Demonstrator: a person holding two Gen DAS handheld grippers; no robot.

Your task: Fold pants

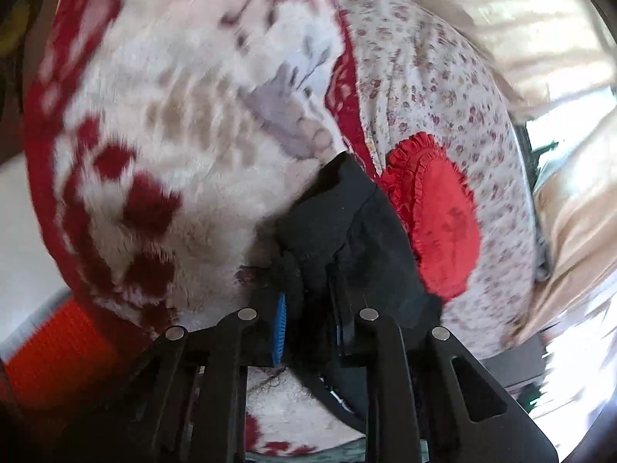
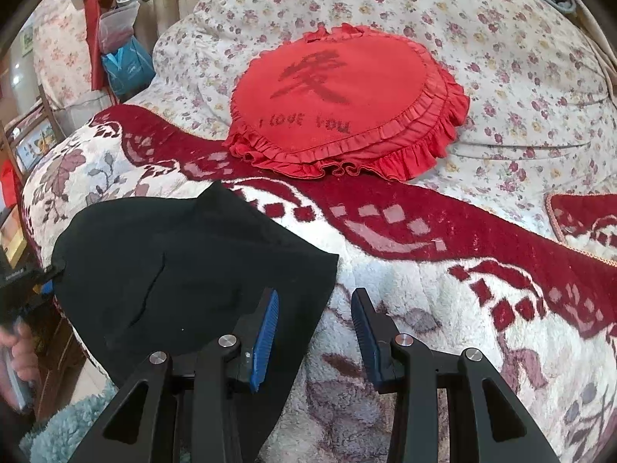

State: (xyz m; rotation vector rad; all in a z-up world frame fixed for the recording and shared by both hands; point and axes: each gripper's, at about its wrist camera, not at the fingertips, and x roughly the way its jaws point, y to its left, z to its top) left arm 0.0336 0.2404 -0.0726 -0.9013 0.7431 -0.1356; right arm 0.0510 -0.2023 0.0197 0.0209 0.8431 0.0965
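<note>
the left gripper [image 1: 308,324] is clenching the black fabric pants [image 2: 185,270] on the white-and-red plush blanket [image 2: 405,270]; the right gripper [image 2: 314,332] is hovering released, jaws apart.

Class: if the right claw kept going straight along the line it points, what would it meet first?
Probably the fluffy white-and-red blanket; the right claw is open, with the black pants just beside its line.

Both grippers, left gripper [image 1: 310,324] and right gripper [image 2: 314,337], have black linkage arms, silver rivets, blue ribbed pads
</note>
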